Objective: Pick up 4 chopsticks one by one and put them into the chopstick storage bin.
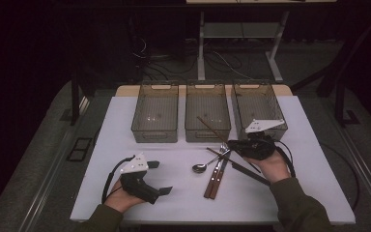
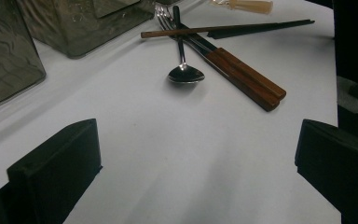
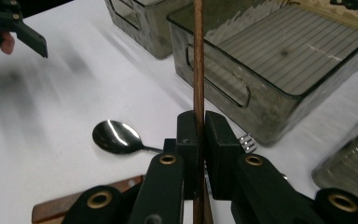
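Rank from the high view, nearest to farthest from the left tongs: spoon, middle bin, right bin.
From the left tongs:
1. spoon, just to their right on the table.
2. middle bin, beyond, centre of the row.
3. right bin, far right of the row.

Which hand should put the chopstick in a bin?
Right, most likely. The right tongs are shut on the chopstick, close to the middle bin. The left tongs are open and hold nothing, at the near left of the table.
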Tool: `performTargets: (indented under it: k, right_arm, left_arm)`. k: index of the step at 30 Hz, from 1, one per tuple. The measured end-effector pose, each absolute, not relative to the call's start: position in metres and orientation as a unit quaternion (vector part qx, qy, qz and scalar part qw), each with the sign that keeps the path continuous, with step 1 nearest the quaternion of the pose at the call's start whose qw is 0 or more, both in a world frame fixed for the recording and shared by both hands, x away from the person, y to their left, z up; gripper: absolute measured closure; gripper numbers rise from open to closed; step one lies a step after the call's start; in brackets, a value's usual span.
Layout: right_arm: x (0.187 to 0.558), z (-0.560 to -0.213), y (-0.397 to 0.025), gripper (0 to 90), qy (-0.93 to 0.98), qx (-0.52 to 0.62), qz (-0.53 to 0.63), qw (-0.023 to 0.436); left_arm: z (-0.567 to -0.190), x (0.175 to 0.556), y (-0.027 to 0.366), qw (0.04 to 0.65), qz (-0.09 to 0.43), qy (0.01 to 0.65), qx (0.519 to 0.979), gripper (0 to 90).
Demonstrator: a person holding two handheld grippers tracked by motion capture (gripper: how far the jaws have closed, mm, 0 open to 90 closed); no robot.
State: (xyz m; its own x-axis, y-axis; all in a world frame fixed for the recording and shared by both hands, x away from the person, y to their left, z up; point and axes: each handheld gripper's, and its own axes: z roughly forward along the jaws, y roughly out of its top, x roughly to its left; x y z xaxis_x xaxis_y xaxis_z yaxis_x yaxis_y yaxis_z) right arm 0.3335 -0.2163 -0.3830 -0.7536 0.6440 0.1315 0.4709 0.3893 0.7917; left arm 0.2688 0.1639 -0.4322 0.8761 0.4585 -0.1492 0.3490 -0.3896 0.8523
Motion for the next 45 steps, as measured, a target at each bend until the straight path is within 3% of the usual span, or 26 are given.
performTargets:
  k: [45]
  right_arm:
    - [0.401,-0.347,-0.139,84.3,0.78,0.381,0.484,0.107]
  left_arm:
    - [-0.432,0.268,0.161,0.497,0.049,0.233,0.835,0.0]
